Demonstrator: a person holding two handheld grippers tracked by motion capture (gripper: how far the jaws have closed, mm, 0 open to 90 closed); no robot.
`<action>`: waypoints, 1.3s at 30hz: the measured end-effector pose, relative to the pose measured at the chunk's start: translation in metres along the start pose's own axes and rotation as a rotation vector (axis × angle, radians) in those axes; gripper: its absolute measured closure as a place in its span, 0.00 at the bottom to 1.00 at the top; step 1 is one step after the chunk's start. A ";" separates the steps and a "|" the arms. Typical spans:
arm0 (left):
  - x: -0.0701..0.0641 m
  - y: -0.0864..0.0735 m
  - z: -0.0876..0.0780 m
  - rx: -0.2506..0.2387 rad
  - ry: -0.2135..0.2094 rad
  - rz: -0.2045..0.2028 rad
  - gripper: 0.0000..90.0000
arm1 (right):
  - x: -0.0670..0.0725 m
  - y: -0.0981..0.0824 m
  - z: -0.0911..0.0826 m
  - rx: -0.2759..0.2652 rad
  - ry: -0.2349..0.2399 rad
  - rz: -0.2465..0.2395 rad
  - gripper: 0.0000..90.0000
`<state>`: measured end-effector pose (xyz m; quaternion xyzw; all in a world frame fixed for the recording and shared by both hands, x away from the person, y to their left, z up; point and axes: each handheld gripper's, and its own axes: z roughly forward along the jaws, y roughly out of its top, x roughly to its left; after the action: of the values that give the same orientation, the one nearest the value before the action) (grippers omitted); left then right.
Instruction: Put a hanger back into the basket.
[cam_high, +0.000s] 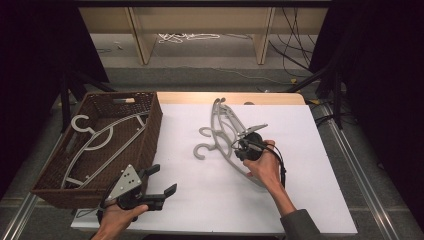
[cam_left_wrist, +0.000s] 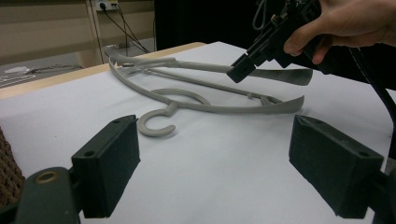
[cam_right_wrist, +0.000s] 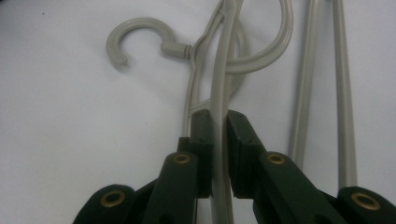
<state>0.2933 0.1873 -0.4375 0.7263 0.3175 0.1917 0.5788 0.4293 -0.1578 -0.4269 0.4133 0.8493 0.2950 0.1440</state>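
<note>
Grey plastic hangers (cam_high: 227, 132) lie mid-table on the white sheet; the right gripper (cam_high: 243, 146) pinches the upper one's arm. One hanger (cam_high: 95, 142) already lies in the brown wicker basket (cam_high: 155, 127) at left. Left gripper (cam_high: 162, 182), jaws spread, waits near. Two remain to move.

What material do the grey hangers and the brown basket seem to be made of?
The held hanger and the hanger under it look like moulded plastic, matt grey: one uniform colour, smooth rounded edges, the hook formed in one piece. The basket looks like woven wicker or rattan, dark brown, with a visible weave; it could be a synthetic imitation.
</note>
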 end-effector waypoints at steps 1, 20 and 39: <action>0.000 0.000 0.000 -0.001 0.000 -0.004 0.18 | 0.000 0.000 -0.002 -0.008 -0.006 0.001 0.92; 0.000 0.000 0.000 0.004 0.006 0.018 0.18 | -0.010 0.001 -0.048 -0.124 0.018 -0.059 0.92; -0.006 0.010 0.016 0.006 0.011 0.078 0.19 | -0.003 -0.018 -0.083 -0.163 0.157 -0.124 0.92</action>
<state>0.3017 0.1703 -0.4314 0.7388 0.2928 0.2168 0.5669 0.3796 -0.2002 -0.3728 0.3225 0.8553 0.3848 0.1282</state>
